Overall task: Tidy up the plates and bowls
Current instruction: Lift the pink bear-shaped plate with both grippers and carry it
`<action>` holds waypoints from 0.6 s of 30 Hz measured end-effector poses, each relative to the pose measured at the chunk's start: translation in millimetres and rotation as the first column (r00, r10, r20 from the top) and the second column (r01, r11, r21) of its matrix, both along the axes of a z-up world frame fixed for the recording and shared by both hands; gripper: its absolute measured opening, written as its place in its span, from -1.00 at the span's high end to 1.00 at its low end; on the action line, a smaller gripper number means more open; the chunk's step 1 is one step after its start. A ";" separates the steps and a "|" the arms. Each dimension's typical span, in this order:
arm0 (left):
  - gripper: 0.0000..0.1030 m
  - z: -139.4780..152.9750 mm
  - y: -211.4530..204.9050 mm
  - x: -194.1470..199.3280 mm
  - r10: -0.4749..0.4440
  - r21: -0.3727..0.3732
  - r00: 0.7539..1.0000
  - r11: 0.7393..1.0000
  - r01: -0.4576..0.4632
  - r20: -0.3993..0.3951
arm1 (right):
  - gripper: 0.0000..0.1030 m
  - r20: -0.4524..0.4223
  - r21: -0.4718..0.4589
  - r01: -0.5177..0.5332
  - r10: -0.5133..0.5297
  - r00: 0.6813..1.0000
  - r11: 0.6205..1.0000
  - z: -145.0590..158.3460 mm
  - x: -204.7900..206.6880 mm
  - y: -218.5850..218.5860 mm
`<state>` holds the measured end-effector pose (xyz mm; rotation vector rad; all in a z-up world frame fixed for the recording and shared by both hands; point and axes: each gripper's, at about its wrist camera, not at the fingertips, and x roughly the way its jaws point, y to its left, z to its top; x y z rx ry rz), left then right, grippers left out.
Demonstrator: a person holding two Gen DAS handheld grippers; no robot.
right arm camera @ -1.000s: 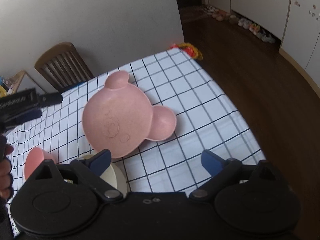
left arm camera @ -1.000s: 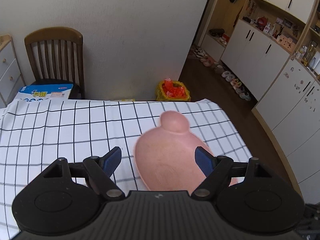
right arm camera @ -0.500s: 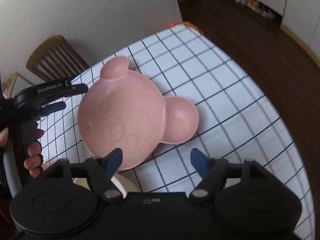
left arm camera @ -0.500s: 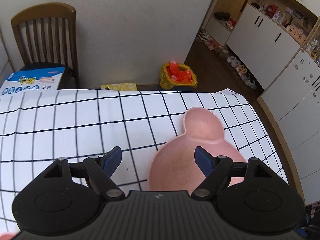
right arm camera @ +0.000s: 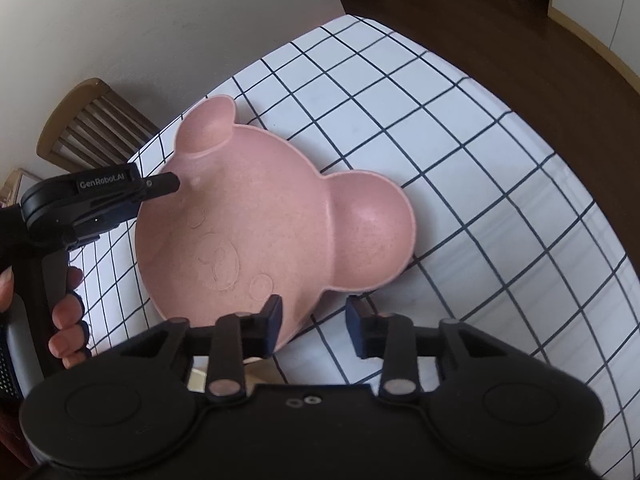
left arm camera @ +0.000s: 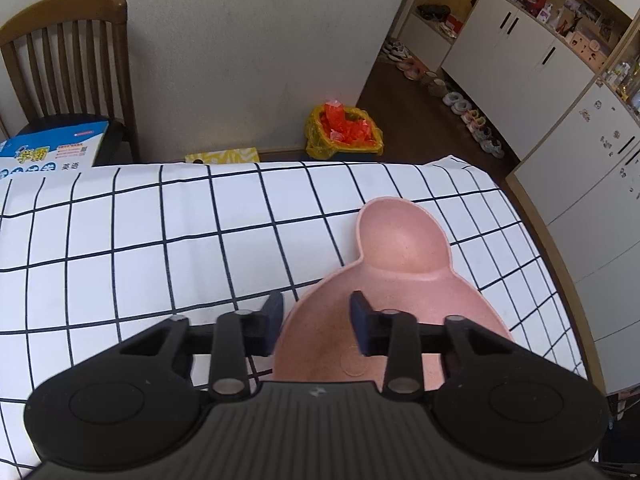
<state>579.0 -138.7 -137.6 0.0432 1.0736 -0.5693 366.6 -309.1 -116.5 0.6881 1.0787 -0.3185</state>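
Note:
A pink bear-shaped plate [left arm camera: 384, 292] with two round ears lies on the checked tablecloth [left arm camera: 160, 240]. It also shows in the right wrist view [right arm camera: 256, 236]. My left gripper [left arm camera: 316, 320] straddles the plate's left rim, one finger outside, one inside, jaws partly closed with a gap. It also shows from the side in the right wrist view [right arm camera: 120, 188] at the plate's left edge. My right gripper [right arm camera: 314, 322] straddles the plate's near rim, left finger over the plate, right finger over the cloth, jaws partly closed.
A wooden chair [left arm camera: 68, 64] with a blue box [left arm camera: 48, 152] on it stands behind the table by the wall. A yellow bin [left arm camera: 344, 132] with red scraps sits on the floor. White cabinets [left arm camera: 560, 80] line the right. The table's right edge [left arm camera: 552, 260] is near the plate.
Both grippers have moved in onto the plate's rim and their jaws have narrowed from wide open. The plate looks larger and closer in both views.

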 end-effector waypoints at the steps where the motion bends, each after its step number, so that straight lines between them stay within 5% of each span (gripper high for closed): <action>1: 0.40 0.3 -0.1 0.3 0.002 0.001 1.000 1.000 -0.002 -0.001 | 0.51 -0.001 0.002 -0.001 0.001 1.000 1.000 -0.6 0.0 0.0; 6: 0.57 0.0 2.1 -0.4 0.001 -0.006 1.000 1.000 -0.002 -0.015 | 0.80 0.010 0.003 -0.011 0.011 1.000 1.000 -1.8 0.3 -1.5; 18: 0.65 11.4 0.2 -31.4 -0.027 -0.046 0.999 0.999 0.025 -0.041 | 0.82 0.008 -0.082 -0.111 0.112 0.994 0.990 8.0 -14.2 -27.3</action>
